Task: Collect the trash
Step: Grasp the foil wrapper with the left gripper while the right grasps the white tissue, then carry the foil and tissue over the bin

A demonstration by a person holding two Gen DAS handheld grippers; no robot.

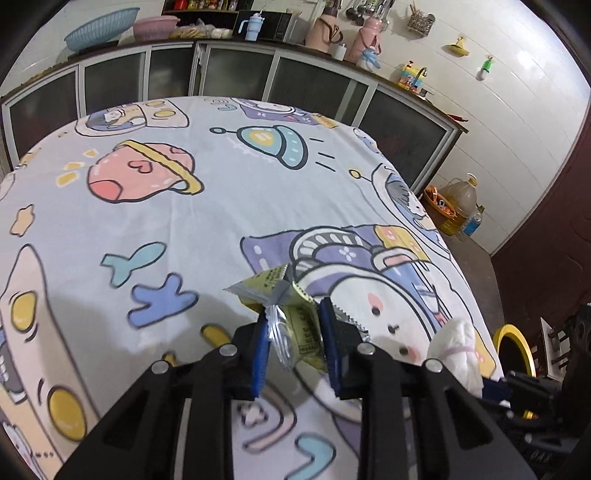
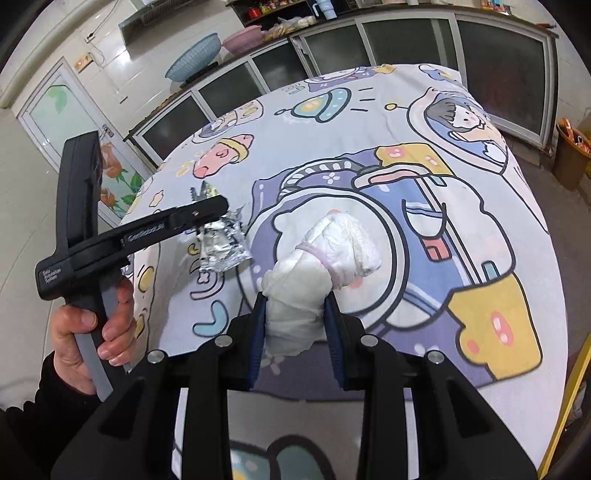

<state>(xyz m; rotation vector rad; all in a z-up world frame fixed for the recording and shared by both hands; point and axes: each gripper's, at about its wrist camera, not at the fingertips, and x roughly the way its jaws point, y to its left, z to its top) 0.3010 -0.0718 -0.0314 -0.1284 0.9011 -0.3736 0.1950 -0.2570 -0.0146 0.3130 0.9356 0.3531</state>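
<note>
Cloth printed with cartoon astronauts, planets and saucers lies under both tongs, spread over the bench (image 1: 207,206) and hanging off its far and right edges. The left tongs (image 1: 291,325) are narrowed onto a crumpled yellow and silver wrapper (image 1: 295,321), its blue pads pressing it from either side, the wrapper lifted clear of the cloth. The right tongs (image 2: 295,314) are clamped on a wadded white tissue bundle (image 2: 321,254) tied round with a pale band, which sticks out ahead of the tips above the cloth.

Beyond the bench, a row of dark glass-fronted cabinets (image 1: 236,70) runs along a white tiled wall, with a blue basket (image 1: 101,27), a pink basin (image 1: 155,27) and thermos jugs on top. On the floor to the right of the left tongs stand a large oil jug (image 1: 461,199) and an orange bin (image 1: 437,206).

Only the right view shows the left tongs from the side, the foil of the wrapper hanging beneath them, and the person's hand (image 2: 88,328) wrapped round the grey handle, a dark sleeve at the wrist. It also shows a door with flower decals. Only the left view shows the yellow ring low on the right. Both tongs point downward at a slant.
</note>
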